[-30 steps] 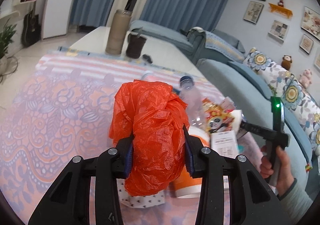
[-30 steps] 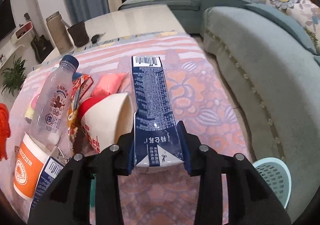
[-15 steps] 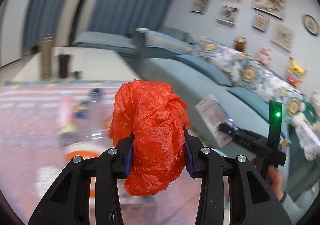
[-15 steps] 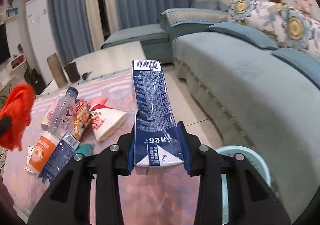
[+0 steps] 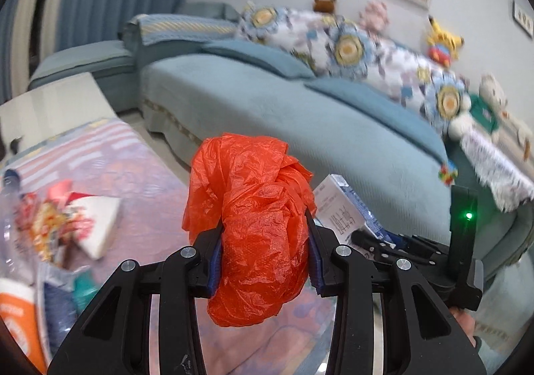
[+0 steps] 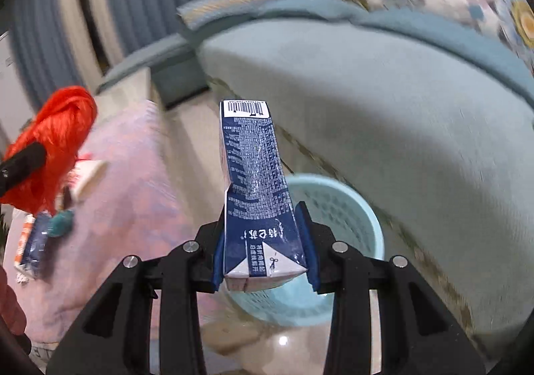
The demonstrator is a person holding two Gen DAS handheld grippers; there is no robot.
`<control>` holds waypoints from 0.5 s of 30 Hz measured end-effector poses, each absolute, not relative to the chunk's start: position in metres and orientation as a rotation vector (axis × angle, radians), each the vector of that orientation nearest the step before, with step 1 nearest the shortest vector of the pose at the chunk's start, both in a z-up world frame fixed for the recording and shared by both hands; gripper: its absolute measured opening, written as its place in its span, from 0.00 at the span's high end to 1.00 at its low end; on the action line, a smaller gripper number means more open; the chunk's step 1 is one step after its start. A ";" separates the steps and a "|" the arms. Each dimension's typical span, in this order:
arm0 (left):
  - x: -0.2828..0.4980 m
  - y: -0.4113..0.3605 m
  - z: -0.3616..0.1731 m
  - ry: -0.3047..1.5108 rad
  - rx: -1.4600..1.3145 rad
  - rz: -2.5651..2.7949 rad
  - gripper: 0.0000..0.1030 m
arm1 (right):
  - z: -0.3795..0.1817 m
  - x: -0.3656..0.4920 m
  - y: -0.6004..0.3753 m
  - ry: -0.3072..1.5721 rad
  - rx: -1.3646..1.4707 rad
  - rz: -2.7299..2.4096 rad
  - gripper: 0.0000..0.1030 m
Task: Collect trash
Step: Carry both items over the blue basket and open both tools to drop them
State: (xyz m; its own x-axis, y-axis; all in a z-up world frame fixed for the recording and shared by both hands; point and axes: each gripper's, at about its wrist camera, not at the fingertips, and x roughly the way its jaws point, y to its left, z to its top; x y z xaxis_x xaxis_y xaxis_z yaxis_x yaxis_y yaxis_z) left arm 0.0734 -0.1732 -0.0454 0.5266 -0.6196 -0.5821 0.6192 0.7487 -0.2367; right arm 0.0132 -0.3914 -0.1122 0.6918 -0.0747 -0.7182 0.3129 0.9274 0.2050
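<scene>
the left gripper point(image 5: 264, 261) is clamped on a crumpled orange bag point(image 5: 253, 228), which bulges above and hangs below the blue pads point(image 5: 214, 258). in the left view the right gripper point(image 5: 383, 241) sits at 3 o'clock of the bag, close beside it, with a green light lit on its body and the carton's point(image 5: 343, 208) white end poking out past the bag.

the right gripper point(image 6: 263, 255) is clamped on a dark blue carton point(image 6: 255, 188), held near its folded end, the barcode end pointing away toward 12 o'clock. directly behind and below the carton is a pale blue basket point(image 6: 347, 208) with a latticed wall, standing on the floor just beside the sofa point(image 6: 383, 101). whether the carton is over the basket's mouth or only in front of it, i cannot tell. in this view the bag point(image 6: 50, 148) shows at 9 o'clock, blurred.

at 8 to 9 o'clock in the left view a table with a pink patterned cloth point(image 5: 126, 168) carries more trash: a white cone-shaped wrapper point(image 5: 96, 225), a colourful snack pack point(image 5: 43, 225), an orange-and-white cup point(image 5: 16, 315) at the edge, and a clear bottle point(image 5: 10, 201), partly cut off. stuffed toys point(image 5: 444, 41) line the sofa back at 1 to 2 o'clock.
</scene>
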 end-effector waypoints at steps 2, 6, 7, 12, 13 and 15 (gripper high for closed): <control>0.078 -0.188 -0.059 0.735 0.038 -0.760 0.63 | -0.134 0.019 -0.407 0.875 0.392 -0.233 0.67; 0.089 -0.221 -0.096 0.876 0.081 -0.821 0.63 | -0.183 0.024 -0.439 1.029 0.549 -0.256 0.67; 0.092 -0.226 -0.105 0.911 0.088 -0.835 0.63 | -0.193 0.024 -0.443 1.051 0.545 -0.281 0.67; 0.097 -0.248 -0.141 1.015 0.119 -0.857 0.61 | -0.218 0.024 -0.447 1.108 0.564 -0.307 0.67; 0.098 -0.249 -0.143 1.019 0.118 -0.854 0.58 | -0.219 0.026 -0.447 1.108 0.567 -0.308 0.67; 0.098 -0.247 -0.143 1.015 0.104 -0.860 0.50 | -0.219 0.027 -0.448 1.110 0.561 -0.318 0.66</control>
State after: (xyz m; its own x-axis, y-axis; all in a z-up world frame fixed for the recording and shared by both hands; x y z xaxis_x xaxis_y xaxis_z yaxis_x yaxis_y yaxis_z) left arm 0.0983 -0.2473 -0.1427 0.2392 -0.5811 -0.7779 0.6720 0.6773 -0.2993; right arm 0.0267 -0.4479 -0.2187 0.4201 0.0331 -0.9069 0.5087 0.8190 0.2656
